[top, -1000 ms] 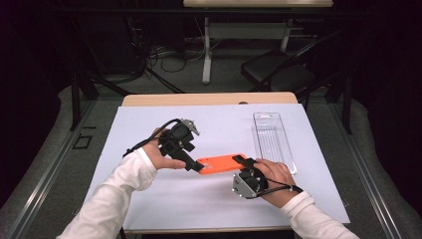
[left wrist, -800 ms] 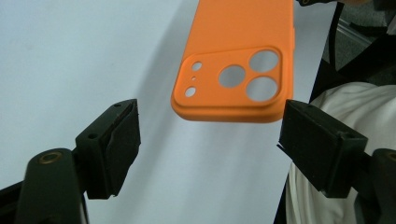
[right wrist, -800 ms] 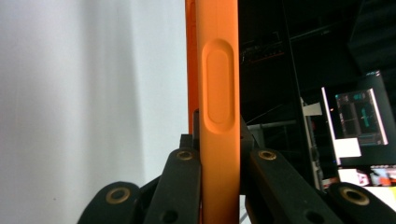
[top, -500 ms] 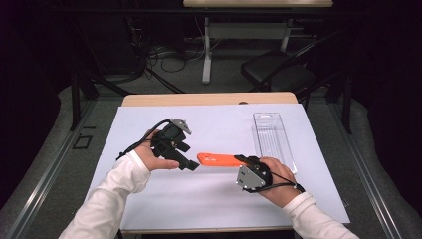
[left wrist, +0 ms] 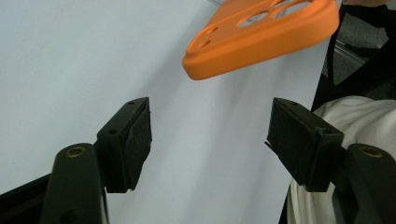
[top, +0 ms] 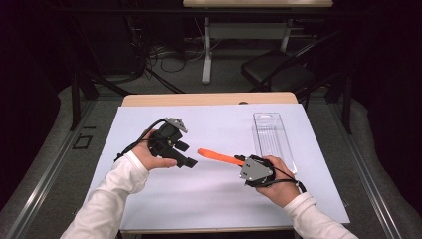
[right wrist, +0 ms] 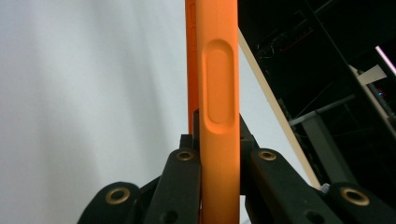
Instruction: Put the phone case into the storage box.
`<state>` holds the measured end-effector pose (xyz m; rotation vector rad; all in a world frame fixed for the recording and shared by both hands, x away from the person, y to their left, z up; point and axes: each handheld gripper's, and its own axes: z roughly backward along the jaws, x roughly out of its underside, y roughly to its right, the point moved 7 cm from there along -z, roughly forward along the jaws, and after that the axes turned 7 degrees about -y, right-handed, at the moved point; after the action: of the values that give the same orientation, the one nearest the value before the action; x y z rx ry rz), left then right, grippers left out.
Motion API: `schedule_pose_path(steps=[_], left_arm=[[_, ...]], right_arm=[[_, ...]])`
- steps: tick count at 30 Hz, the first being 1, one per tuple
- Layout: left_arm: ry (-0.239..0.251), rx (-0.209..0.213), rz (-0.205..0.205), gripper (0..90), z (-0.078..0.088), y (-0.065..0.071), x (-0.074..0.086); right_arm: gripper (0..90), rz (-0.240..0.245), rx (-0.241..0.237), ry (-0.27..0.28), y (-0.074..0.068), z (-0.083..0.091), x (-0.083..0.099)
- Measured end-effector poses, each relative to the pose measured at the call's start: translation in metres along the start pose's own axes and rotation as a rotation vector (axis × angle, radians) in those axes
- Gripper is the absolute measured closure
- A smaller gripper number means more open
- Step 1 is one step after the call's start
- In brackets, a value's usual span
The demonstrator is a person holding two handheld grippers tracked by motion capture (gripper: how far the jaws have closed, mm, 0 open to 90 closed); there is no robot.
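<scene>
An orange phone case (top: 218, 157) is held edge-up just above the white sheet, its right end clamped in my right gripper (top: 240, 162). In the right gripper view the case (right wrist: 218, 93) runs straight up out of the shut jaws of that gripper (right wrist: 218, 144). My left gripper (top: 187, 154) is a short way left of the case's free end, apart from it. In the left gripper view the case's rounded corner (left wrist: 261, 35) hangs beyond the open gripper (left wrist: 210, 126). Its jaws have just been closing, with nothing between them.
A clear plastic tray (top: 271, 137) lies on the white sheet (top: 224, 199) at the right, just behind the right hand. The wooden table edge (top: 209, 99) runs along the back. A dark chair (top: 278, 74) and cables stand on the floor beyond.
The left gripper has let go of the case's left end and drawn back to the left. The case, flat and broad before, now stands on edge in the right gripper.
</scene>
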<state>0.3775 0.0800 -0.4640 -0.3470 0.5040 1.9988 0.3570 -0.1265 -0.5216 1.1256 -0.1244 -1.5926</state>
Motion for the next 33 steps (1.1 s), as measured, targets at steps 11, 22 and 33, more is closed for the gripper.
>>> schedule_pose_path(steps=[11, 22, 33], left_arm=[[0.064, -0.021, -0.001, 38.2, -0.003, -0.004, -0.001], [0.187, -0.011, 0.037, 41.6, 0.0, -0.005, -0.01], [0.248, -0.017, 0.027, 49.2, -0.004, 0.001, -0.027]], right_arm=[[86.1, -0.093, -0.038, 0.027, 0.003, 0.002, 0.0], [86.1, -0.229, -0.078, 0.058, 0.006, 0.003, 0.005], [86.1, -0.309, -0.103, 0.113, 0.005, 0.004, -0.002]])
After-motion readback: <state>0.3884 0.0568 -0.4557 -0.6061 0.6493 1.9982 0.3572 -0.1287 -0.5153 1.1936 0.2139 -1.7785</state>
